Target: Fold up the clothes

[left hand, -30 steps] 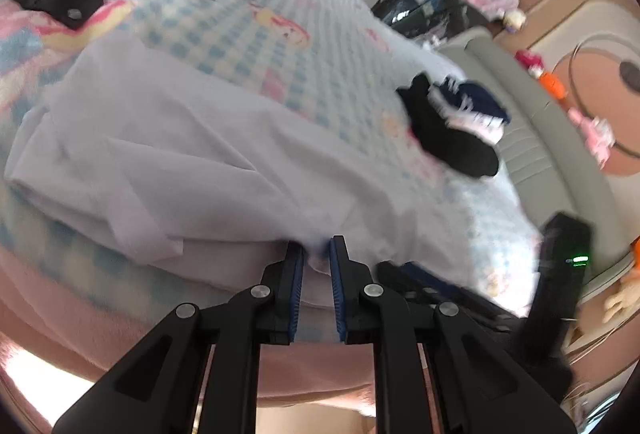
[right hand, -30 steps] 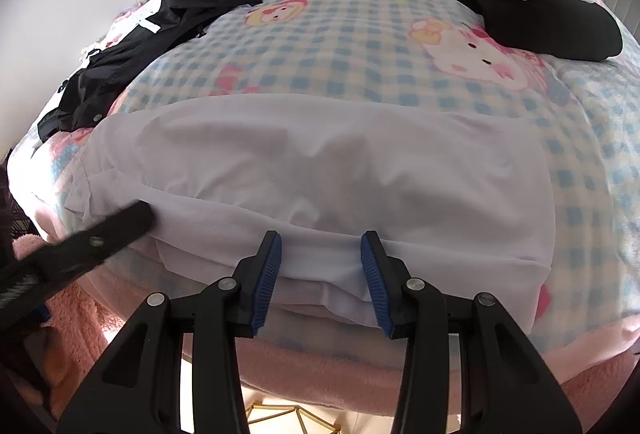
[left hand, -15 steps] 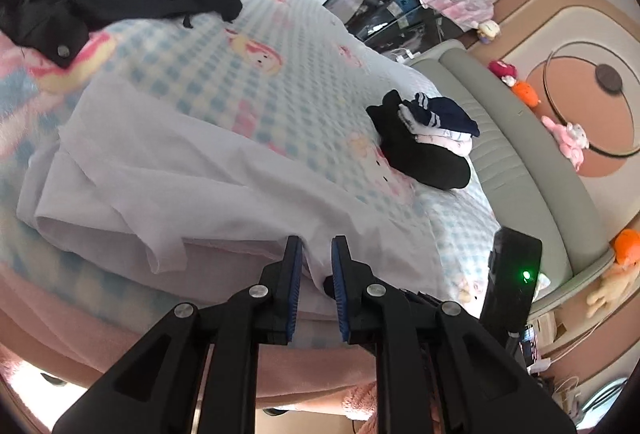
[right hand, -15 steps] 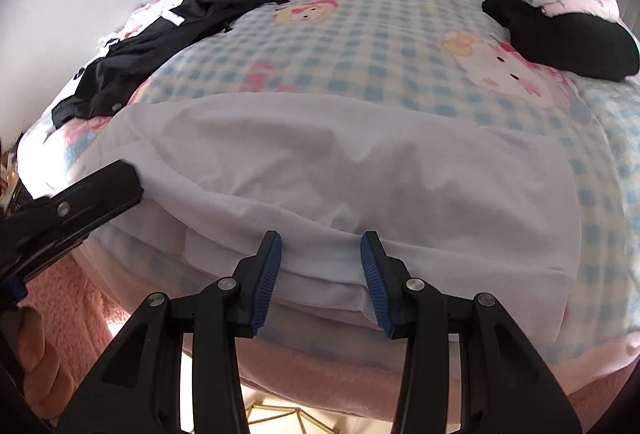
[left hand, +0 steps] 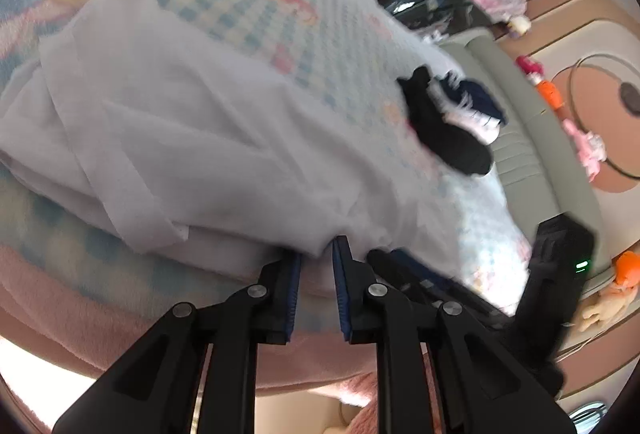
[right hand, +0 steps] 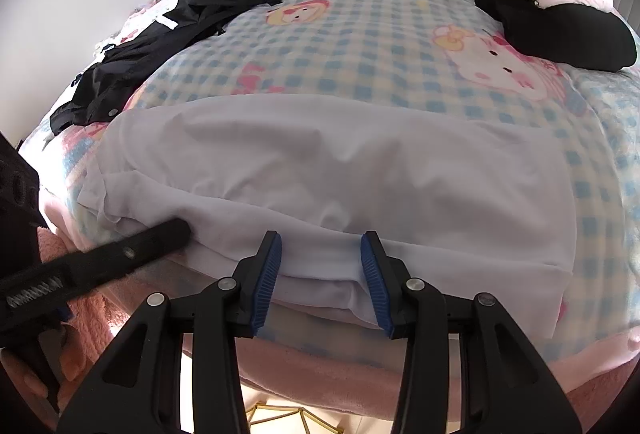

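Currently white garment (right hand: 320, 170) lies spread at near bed (right hand: 400, 34) edge. Right gripper (right hand: 320, 266) gapes around hem; left gripper (left hand: 316, 266) nearly closed, grip unclear. Risk: thin layers slipping, skewing fold.

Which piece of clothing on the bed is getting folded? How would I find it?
Find the checked cartoon bedspread. At its near edge, by both grippers, lies the white garment, spread wide and flat. The black jacket and the folded pile lie farther back; only this one is white.

Black angular tongs (right hand: 321, 266); ribbed blue pads (right hand: 267, 280) (silver screws (right hand: 226, 283) at joints).
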{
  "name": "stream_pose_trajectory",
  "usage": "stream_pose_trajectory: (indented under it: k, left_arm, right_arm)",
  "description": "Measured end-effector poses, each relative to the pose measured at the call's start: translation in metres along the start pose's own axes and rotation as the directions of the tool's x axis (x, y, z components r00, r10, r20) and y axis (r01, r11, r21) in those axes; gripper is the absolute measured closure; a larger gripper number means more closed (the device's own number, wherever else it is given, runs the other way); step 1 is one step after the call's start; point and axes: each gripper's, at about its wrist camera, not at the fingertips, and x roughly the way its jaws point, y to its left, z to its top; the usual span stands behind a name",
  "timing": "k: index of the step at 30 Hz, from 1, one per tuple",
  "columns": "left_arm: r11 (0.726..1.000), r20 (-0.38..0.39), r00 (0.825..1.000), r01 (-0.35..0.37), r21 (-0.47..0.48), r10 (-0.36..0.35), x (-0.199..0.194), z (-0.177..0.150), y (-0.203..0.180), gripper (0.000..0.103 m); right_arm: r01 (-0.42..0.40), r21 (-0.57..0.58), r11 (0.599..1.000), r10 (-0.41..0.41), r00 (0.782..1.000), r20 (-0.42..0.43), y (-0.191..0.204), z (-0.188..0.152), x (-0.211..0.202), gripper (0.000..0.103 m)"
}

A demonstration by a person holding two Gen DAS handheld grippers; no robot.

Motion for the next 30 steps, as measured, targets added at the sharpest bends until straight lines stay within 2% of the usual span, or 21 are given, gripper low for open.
stream_pose_trajectory:
  k: [1, 2, 3, 4, 5, 6, 10, 13, 16, 22, 25, 27, 30]
  left_arm:
    - [1.000, 0.010, 1.000, 0.018, 0.001, -0.018, -0.002, 0.001, -0.002, 0.074]
    - [1.000, 0.020, 0.999, 0.027, 0.006, -0.027, -0.003, 0.003, -0.004, 0.061]
    - [1.000, 0.031, 0.999, 0.010, 0.014, -0.011, -0.004, 0.004, -0.005, 0.059]
    - [1.000, 0.036, 0.999, -0.009, 0.019, 0.009, -0.002, 0.005, -0.006, 0.062]
    - [0.998, 0.034, 0.998, -0.045, 0.033, 0.044, 0.001, 0.006, -0.008, 0.085]
    - [0.995, 0.029, 0.996, -0.085, 0.054, 0.084, 0.004, 0.006, -0.011, 0.103]
    - [0.987, 0.034, 0.994, -0.108, 0.120, 0.105, -0.004, 0.003, -0.026, 0.102]
    - [0.986, 0.045, 0.993, -0.114, 0.122, 0.109, -0.015, 0.002, -0.028, 0.102]
    - [0.989, 0.013, 0.994, -0.112, 0.091, 0.112, -0.017, 0.001, -0.017, 0.102]
    - [0.988, -0.065, 0.987, -0.139, 0.064, 0.144, 0.000, 0.000, 0.000, 0.101]
    - [0.987, -0.105, 0.982, -0.154, 0.052, 0.159, 0.009, 0.000, 0.009, 0.099]
    - [0.988, -0.135, 0.979, -0.147, 0.041, 0.152, 0.004, -0.001, 0.013, 0.098]
    - [0.993, -0.092, 0.990, -0.111, -0.043, 0.107, -0.016, -0.002, 0.028, 0.096]
  right_arm:
    - [0.001, -0.001, 1.000, -0.001, 1.000, 0.002, 0.001, 0.000, 0.000, 0.061]
    - [0.000, 0.000, 1.000, 0.000, 1.000, 0.003, 0.001, 0.000, 0.000, 0.061]
    - [-0.001, 0.002, 1.000, 0.001, 1.000, 0.003, 0.001, 0.000, 0.000, 0.061]
    - [-0.003, 0.003, 1.000, 0.003, 1.000, 0.003, 0.001, -0.001, 0.000, 0.061]
    - [-0.003, 0.002, 1.000, 0.003, 1.000, 0.005, 0.000, -0.001, -0.001, 0.061]
    - [-0.002, -0.003, 1.000, 0.002, 1.000, 0.005, 0.000, -0.001, -0.001, 0.061]
    - [-0.008, 0.008, 1.000, 0.008, 1.000, 0.020, -0.001, -0.002, -0.010, 0.061]
    - [-0.035, 0.053, 0.998, 0.032, 0.998, 0.049, -0.009, -0.002, -0.024, 0.061]
    - [-0.033, 0.068, 0.997, 0.029, 0.998, 0.057, -0.012, 0.000, -0.031, 0.061]
    - [-0.025, 0.000, 1.000, 0.025, 0.998, 0.059, 0.006, 0.008, -0.023, 0.060]
    - [0.064, -0.046, 0.997, -0.064, 0.998, 0.001, 0.009, 0.004, -0.002, 0.060]
    - [0.079, -0.056, 0.995, -0.080, 0.997, -0.011, 0.005, -0.002, 0.004, 0.060]
    - [0.080, -0.064, 0.995, -0.080, 0.997, -0.002, 0.002, -0.005, -0.001, 0.060]
